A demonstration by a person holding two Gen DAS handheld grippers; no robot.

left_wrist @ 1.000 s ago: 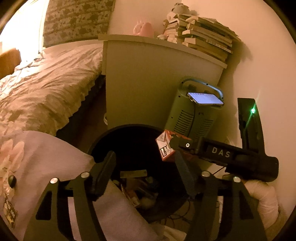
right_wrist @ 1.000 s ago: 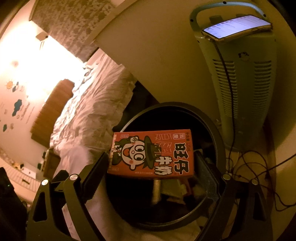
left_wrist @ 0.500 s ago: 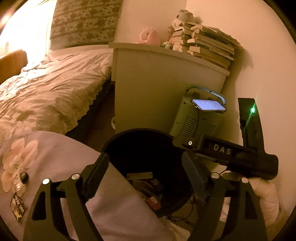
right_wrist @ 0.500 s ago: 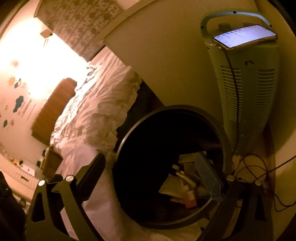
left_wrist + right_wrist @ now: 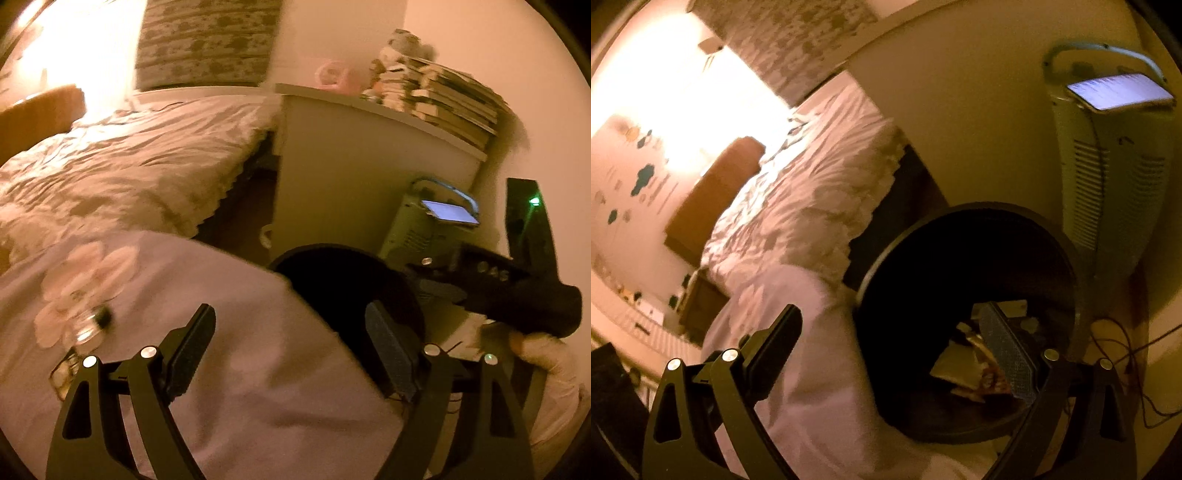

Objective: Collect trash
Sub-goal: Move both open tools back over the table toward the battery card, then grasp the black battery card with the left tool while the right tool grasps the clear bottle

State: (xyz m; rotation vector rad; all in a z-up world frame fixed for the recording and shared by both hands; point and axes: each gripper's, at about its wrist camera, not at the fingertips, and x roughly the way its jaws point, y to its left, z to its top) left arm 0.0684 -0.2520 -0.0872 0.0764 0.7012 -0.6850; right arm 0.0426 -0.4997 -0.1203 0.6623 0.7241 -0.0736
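Observation:
A round black trash bin [image 5: 332, 280] stands on the floor by the bed; in the right wrist view [image 5: 964, 258] its bottom holds several pieces of trash [image 5: 975, 365], including the red carton. My left gripper [image 5: 291, 350] is open and empty over the pink cover, left of the bin. My right gripper [image 5: 897, 339] is open and empty above the bin's left rim; it also shows in the left wrist view [image 5: 517, 284] at the right.
A pink flowered bed cover [image 5: 184, 314] lies beside the bin. A green heater [image 5: 1115, 184] with a lit phone [image 5: 1119, 92] on top stands right of the bin. A white cabinet [image 5: 362, 184] carries stacked books [image 5: 443, 99]. Cables [image 5: 1126, 350] lie on the floor.
My right gripper opened and the red carton dropped into the bin. Both grippers have since shifted left, away from the bin and toward the pink cover.

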